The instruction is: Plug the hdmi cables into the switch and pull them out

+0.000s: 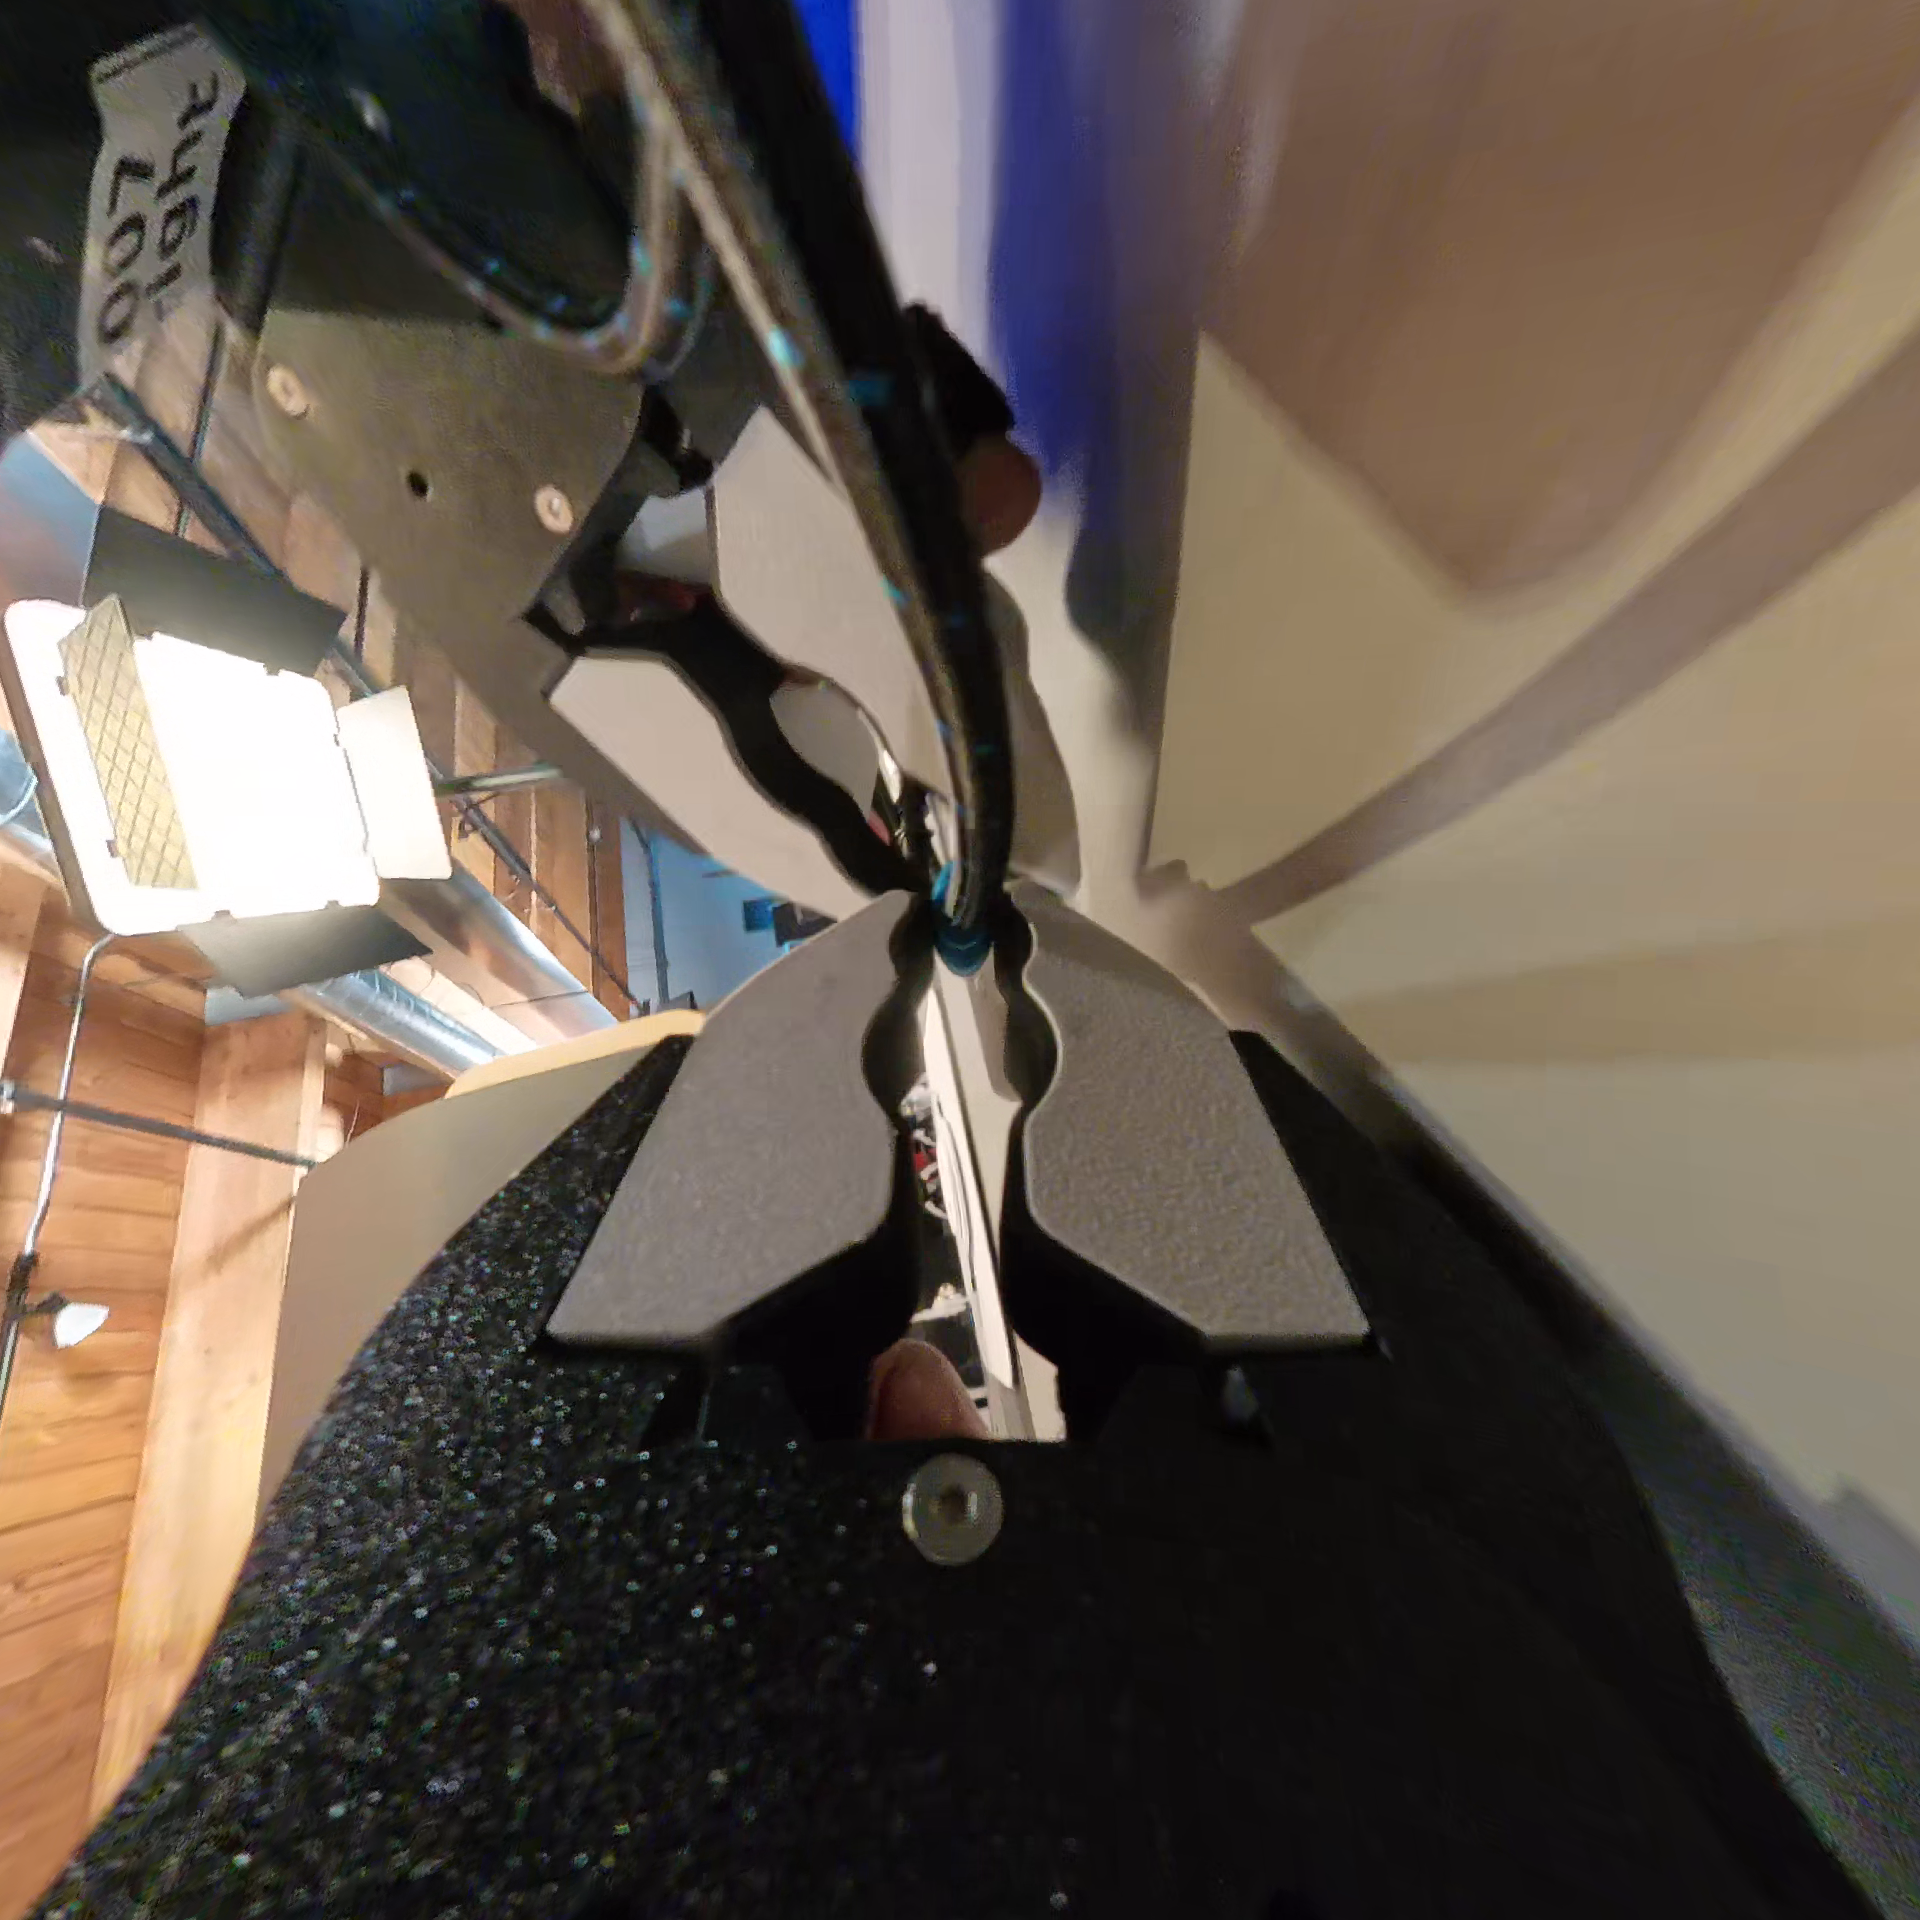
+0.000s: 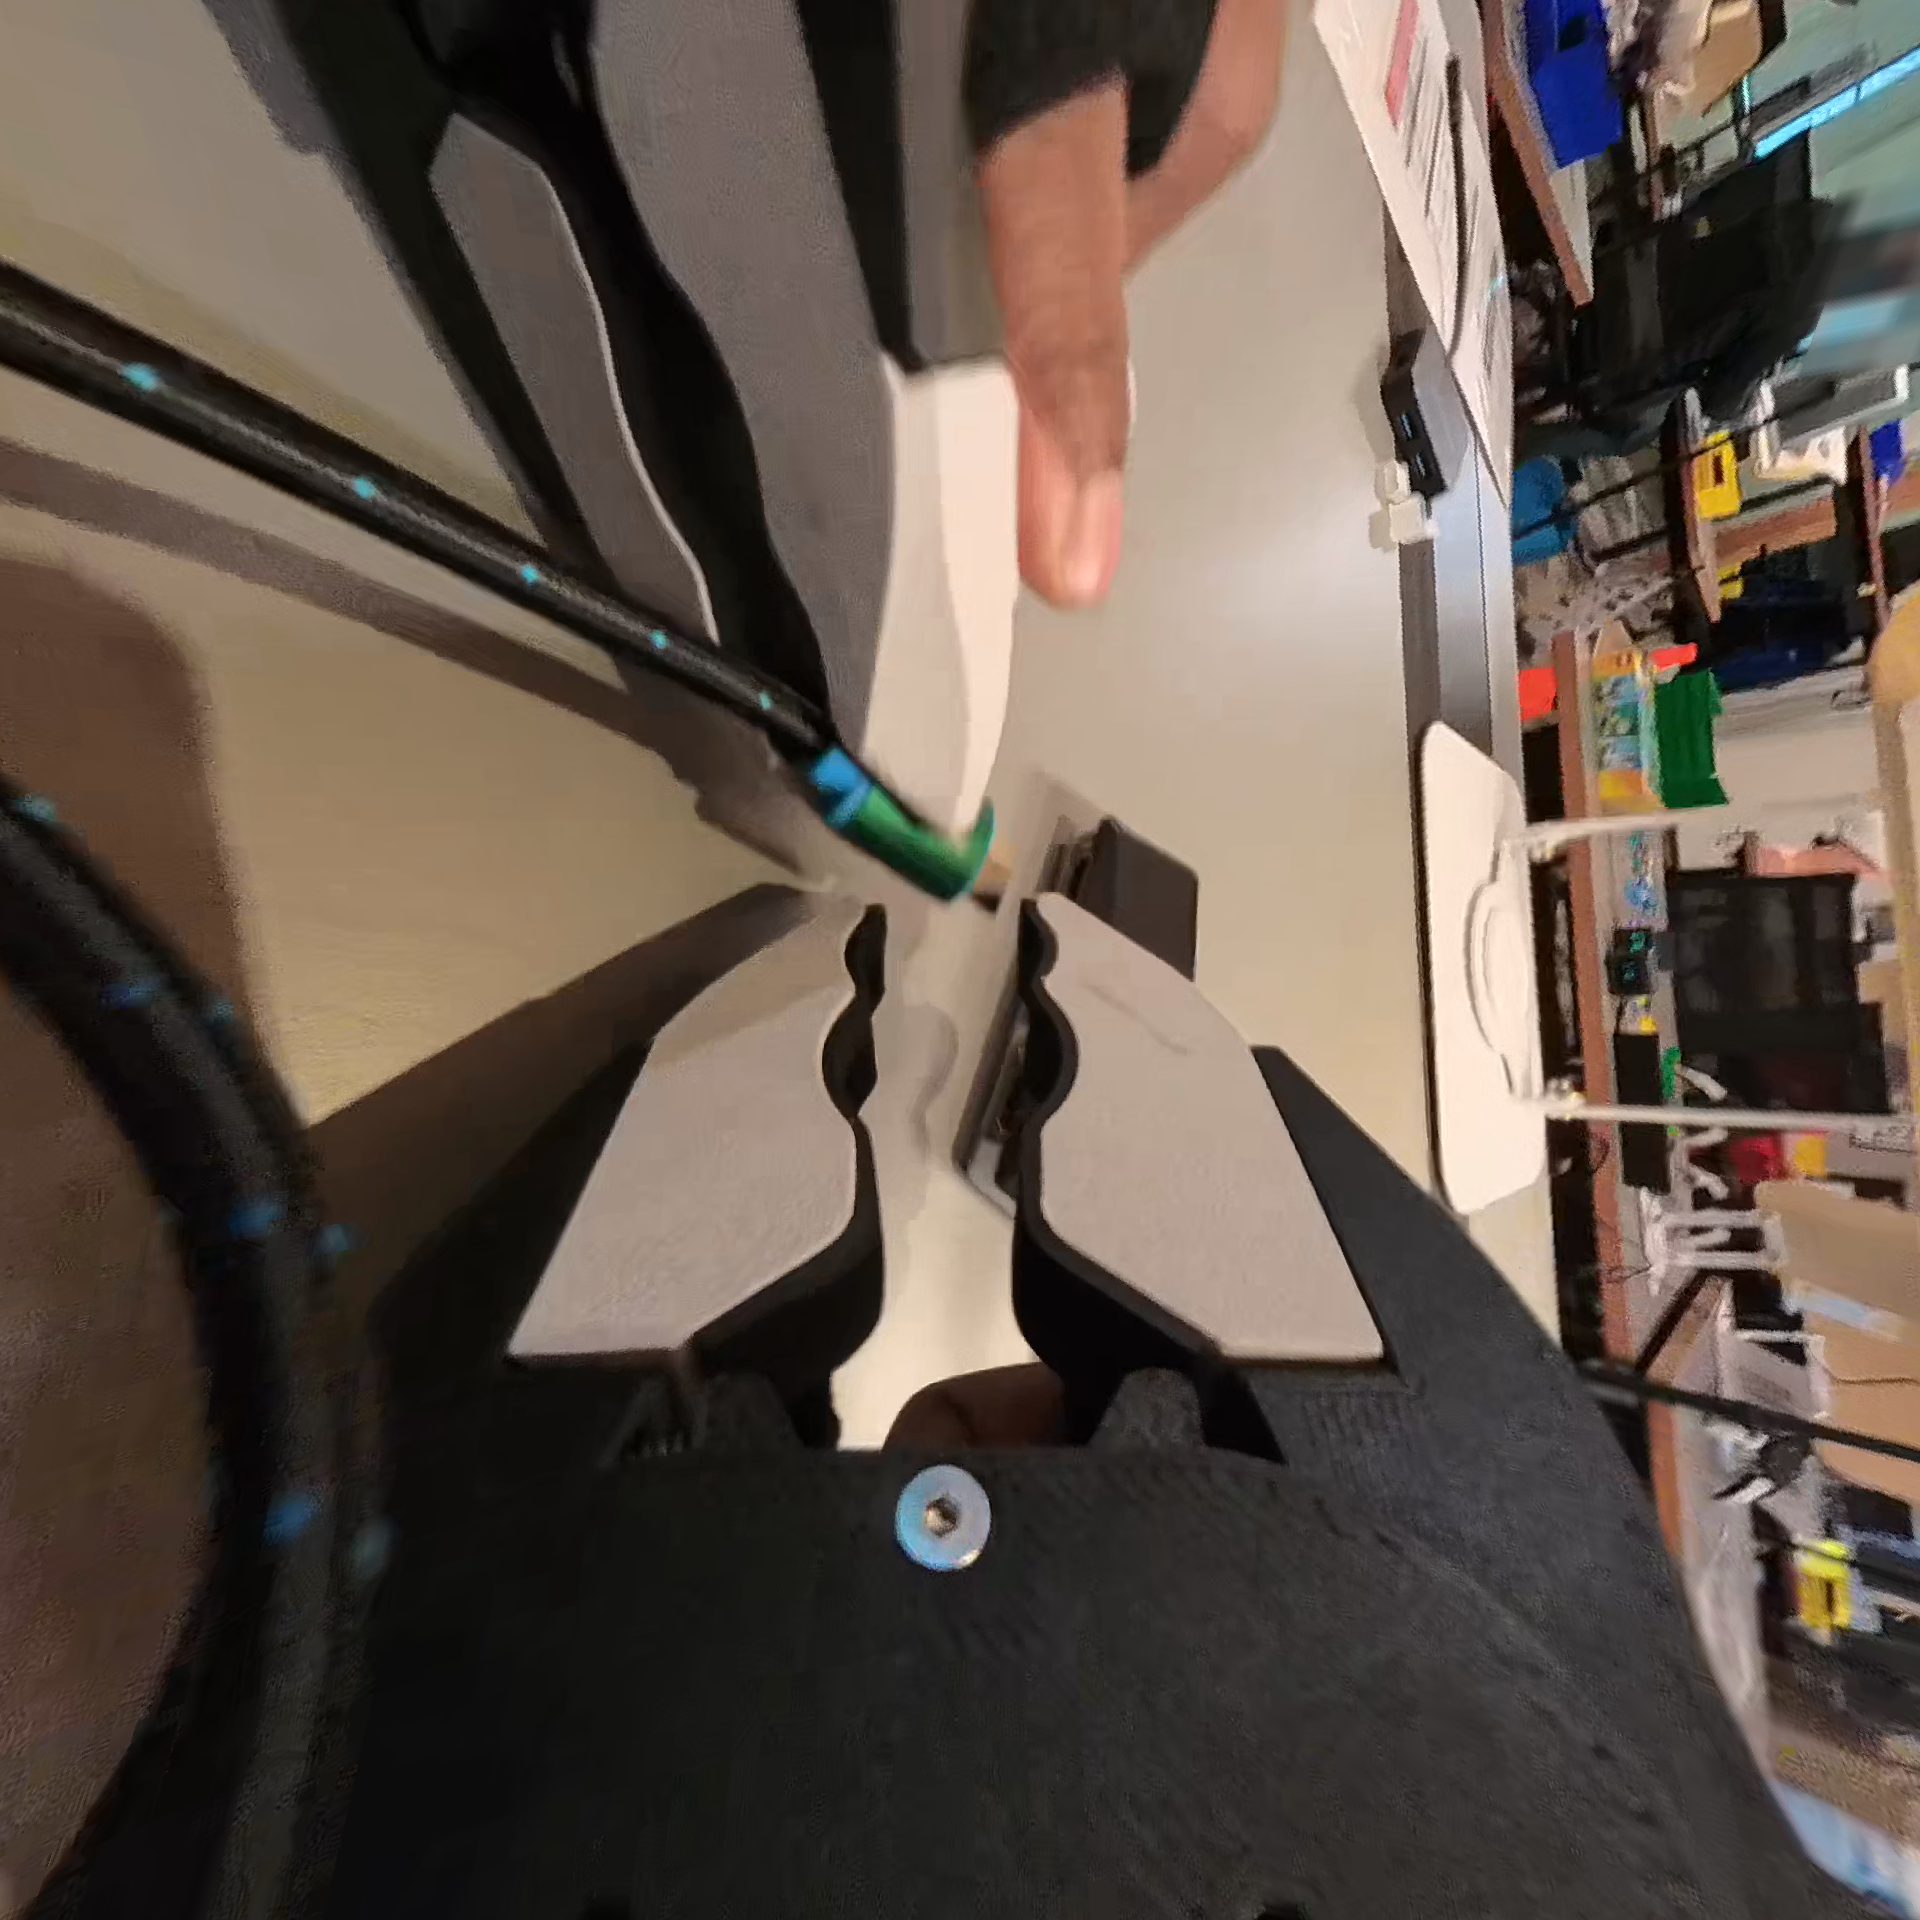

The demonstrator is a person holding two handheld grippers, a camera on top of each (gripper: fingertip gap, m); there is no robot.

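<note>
My left gripper (image 1: 961,920) is shut on the blue-green HDMI plug (image 1: 958,940) of a black braided cable (image 1: 935,644). In the right wrist view it (image 2: 883,790) comes in from above and holds that plug (image 2: 899,831) with its metal tip right at the end of the small silver and black switch (image 2: 1000,1070). My right gripper (image 2: 951,920) has its jaws closed on the switch, which sits edge-on between them. It also shows in the left wrist view (image 1: 904,831), tip to tip with the left one. A second braided cable (image 2: 177,1143) curves at the left.
A beige table (image 2: 1247,727) lies behind, with a person's hand (image 2: 1070,416) above the left gripper. A white pad (image 2: 1475,987), a black hub (image 2: 1418,416) and paper sheets (image 2: 1434,156) lie near its far edge. Cluttered shelves stand beyond. A bright lamp panel (image 1: 208,769) hangs at the left. My two grippers' fingertips are within a few centimetres of each other.
</note>
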